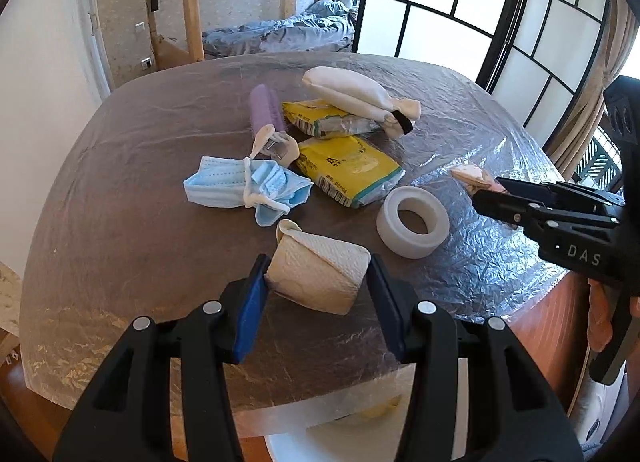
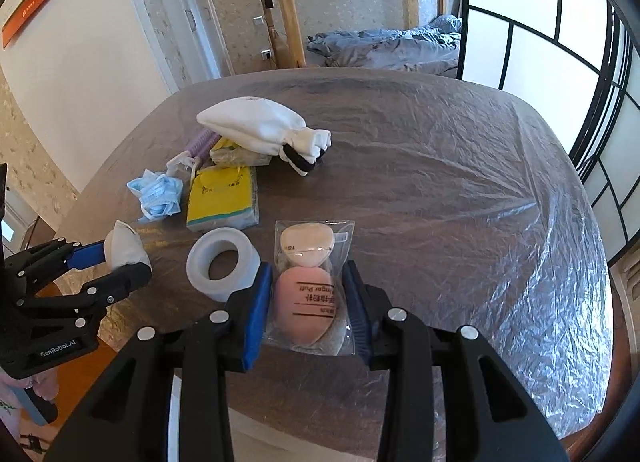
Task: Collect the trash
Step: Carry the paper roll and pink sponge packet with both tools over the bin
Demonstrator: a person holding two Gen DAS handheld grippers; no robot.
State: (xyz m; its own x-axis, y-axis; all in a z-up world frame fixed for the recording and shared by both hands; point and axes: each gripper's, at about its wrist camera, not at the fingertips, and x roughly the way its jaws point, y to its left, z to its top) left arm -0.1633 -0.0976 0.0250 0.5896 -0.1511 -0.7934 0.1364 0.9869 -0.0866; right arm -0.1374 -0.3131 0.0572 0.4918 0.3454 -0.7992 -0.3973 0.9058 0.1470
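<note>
Meanwhile, near the table's [image 2: 440,150] front edge, the left gripper [image 1: 316,282] is clamping a tissue wad [image 1: 318,274] and the right gripper [image 2: 306,294] is squeezing a slippery plastic packet [image 2: 312,286], which is likely slipping free once lifted.

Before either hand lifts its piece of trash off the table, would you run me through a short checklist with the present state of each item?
1. Left gripper closed on the crumpled paper towel: ok.
2. Right gripper shut on the clear puff packet: ok.
3. White tape ring clear of the right fingers: not ok, it sits right beside the left one.
4. Bin position: cannot tell.
5. Blue masks collected: not ok.
</note>
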